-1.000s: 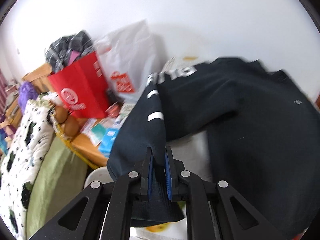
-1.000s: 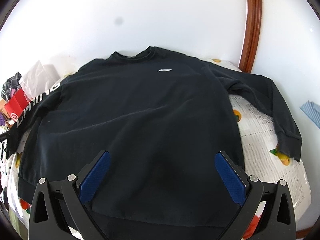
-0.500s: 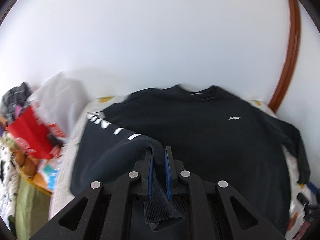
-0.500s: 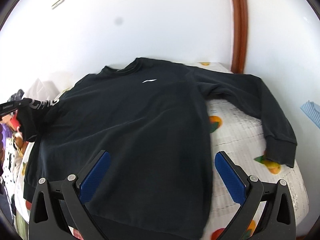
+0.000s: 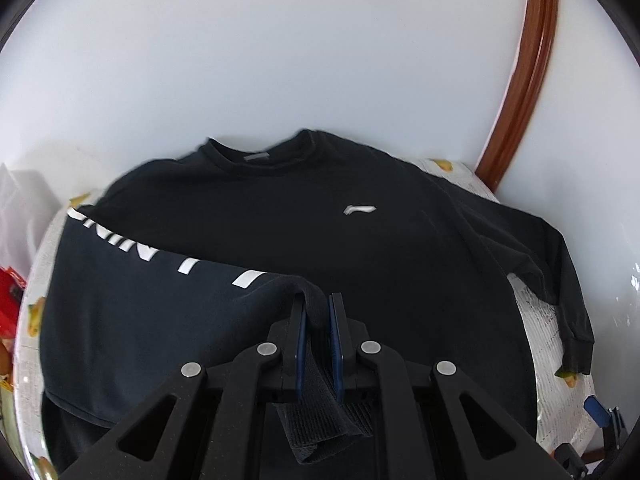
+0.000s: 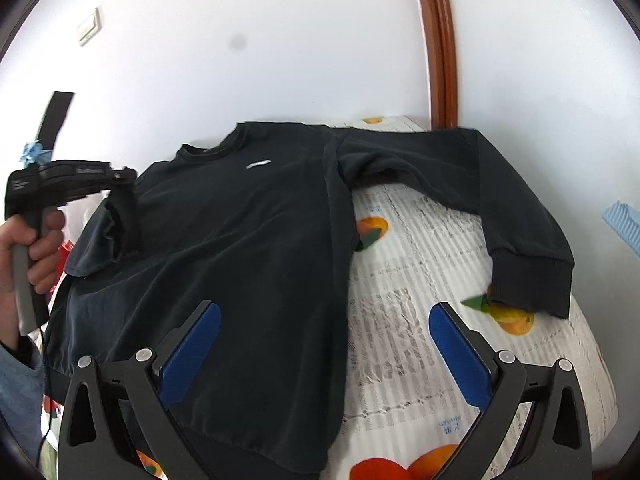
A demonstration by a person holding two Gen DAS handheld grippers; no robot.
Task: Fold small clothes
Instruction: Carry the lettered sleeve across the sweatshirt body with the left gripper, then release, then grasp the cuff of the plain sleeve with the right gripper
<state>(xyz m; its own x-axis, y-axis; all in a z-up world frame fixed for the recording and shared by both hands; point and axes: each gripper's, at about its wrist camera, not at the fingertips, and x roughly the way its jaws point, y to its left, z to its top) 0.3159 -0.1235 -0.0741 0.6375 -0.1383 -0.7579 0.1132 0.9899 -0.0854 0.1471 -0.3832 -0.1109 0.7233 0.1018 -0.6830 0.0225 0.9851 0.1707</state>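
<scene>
A black long-sleeved sweatshirt (image 5: 320, 240) lies front up on a table covered with a white fruit-print cloth (image 6: 420, 280). My left gripper (image 5: 318, 312) is shut on the cuff of the sleeve with white lettering (image 5: 180, 264) and holds it lifted over the shirt's body. In the right wrist view the left gripper (image 6: 120, 196) shows at the left with the sleeve hanging from it. My right gripper (image 6: 324, 344) is open and empty above the shirt's lower right edge. The other sleeve (image 6: 500, 208) lies spread on the cloth, its cuff (image 6: 528, 284) near the right edge.
A white wall stands right behind the table, with a brown wooden frame (image 6: 440, 40) at the back right. A red bag (image 5: 10, 296) and a white plastic bag (image 5: 20, 200) sit off the table's left side. A light blue object (image 6: 624, 224) is at the far right.
My left gripper has carried the lettered sleeve from off the table's left side inward over the shirt's body. My right gripper has shifted right, toward the shirt's right edge, still open.
</scene>
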